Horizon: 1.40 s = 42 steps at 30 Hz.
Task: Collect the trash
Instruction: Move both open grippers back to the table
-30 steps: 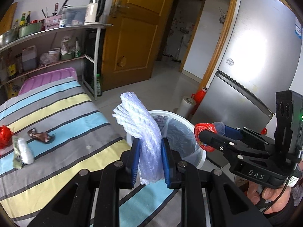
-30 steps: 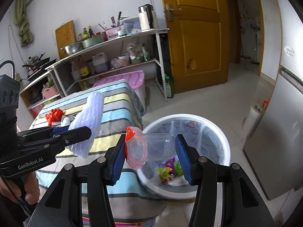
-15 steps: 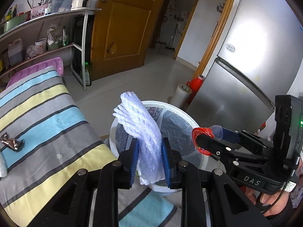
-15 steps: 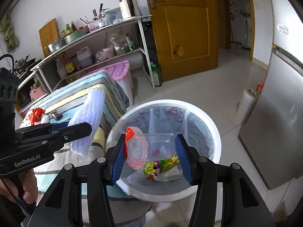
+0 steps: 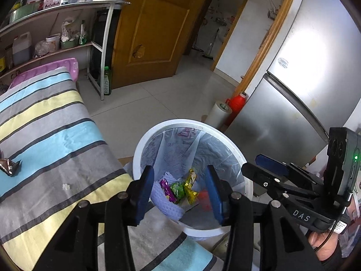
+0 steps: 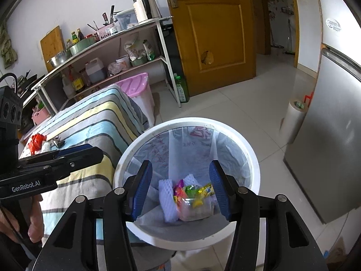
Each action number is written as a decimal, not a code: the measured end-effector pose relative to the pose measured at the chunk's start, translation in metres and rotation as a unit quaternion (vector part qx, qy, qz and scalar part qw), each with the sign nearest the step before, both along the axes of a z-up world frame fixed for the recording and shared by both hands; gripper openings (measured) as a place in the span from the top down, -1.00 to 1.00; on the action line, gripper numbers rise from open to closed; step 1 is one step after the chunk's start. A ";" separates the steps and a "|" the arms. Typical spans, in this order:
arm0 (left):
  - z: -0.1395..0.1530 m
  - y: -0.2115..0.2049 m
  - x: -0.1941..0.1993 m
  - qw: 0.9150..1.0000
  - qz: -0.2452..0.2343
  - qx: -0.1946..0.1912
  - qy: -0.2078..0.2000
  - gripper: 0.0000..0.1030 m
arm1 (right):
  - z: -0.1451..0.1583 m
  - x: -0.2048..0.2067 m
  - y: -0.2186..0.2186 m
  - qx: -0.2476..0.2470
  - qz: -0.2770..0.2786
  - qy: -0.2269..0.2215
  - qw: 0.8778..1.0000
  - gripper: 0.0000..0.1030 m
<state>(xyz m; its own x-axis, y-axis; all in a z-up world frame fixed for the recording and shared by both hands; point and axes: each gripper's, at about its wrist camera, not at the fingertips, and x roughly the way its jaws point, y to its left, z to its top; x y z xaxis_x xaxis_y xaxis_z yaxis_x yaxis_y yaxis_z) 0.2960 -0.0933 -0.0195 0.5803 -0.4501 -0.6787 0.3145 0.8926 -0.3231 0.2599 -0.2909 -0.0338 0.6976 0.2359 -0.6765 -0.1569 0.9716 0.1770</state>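
Now both claws hang released and empty over the round white plastic bin [image 6: 252, 155] lined with a thin translucent bag: the left gripper [image 5: 179, 190] and the right gripper [image 6: 180, 186] each show blue pads spread wide. At the bin's bottom lie the white foam net sleeve [image 6: 167, 198], the clear plastic jar with a red lid [image 6: 191, 210] and bright candy wrappers [image 6: 198, 189]. This drop looks done. More trash waits on the striped tablecloth [image 6: 94, 117] at ten o'clock in the right view: a red crumpled wrapper [image 6: 36, 142] and a brown foil scrap [image 5: 9, 166]. The next move likely calls for swinging toward those and closing on one piece each.
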 end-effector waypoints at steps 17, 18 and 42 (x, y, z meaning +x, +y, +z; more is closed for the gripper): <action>0.033 0.053 -0.050 0.997 0.055 -0.002 -0.053 0.06 | 0.042 -0.033 0.040 -0.009 0.043 -0.038 0.998 -0.08; 0.035 0.057 -0.053 0.997 0.059 -0.002 -0.055 0.06 | 0.045 -0.035 0.044 -0.007 0.048 -0.040 0.998 -0.08; 0.021 0.184 -0.097 0.978 0.198 0.012 -0.057 0.06 | 0.047 -0.044 0.152 -0.019 0.167 -0.045 0.985 -0.07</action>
<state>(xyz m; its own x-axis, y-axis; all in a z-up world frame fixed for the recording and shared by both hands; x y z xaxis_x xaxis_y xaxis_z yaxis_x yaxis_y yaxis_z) 0.1987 0.0910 0.0017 0.7788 -0.1594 -0.6067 -0.0246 0.9587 -0.2834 0.2157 -0.1387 0.0131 0.6429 0.4381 -0.6283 -0.4828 0.8686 0.1116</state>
